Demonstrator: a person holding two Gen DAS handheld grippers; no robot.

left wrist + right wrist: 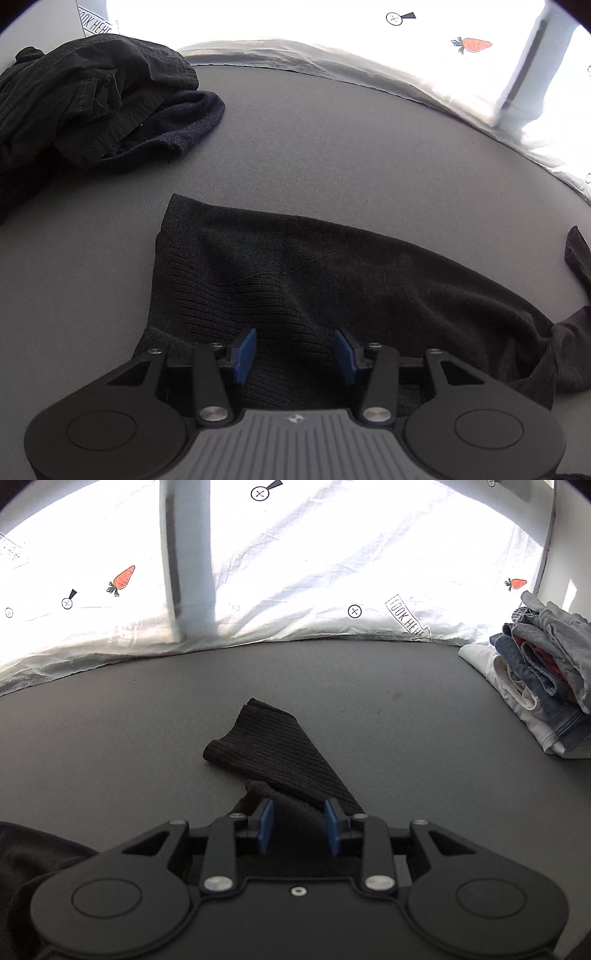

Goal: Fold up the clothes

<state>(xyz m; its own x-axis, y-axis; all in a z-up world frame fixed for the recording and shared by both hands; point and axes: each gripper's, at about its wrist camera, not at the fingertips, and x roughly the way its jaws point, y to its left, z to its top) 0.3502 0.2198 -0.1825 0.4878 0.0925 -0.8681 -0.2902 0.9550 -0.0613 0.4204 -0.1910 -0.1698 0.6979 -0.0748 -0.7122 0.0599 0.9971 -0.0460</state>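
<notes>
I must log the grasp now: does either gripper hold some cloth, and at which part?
Nothing is held. The left gripper and right gripper stand open above the dark knit garment.

"LOOK HERE" arrow label on white sheet (332, 572), partly cut off in left view

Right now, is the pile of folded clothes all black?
No, the pile of folded clothes shows grey, blue, red and white layers in the right wrist view.

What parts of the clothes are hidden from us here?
- Left wrist view: dark ribbed garment, near edge hidden under the left claw.
- Left wrist view: dark clothes pile, cut off by the left edge.
- Right wrist view: folded stack, cut off by the right edge.
</notes>
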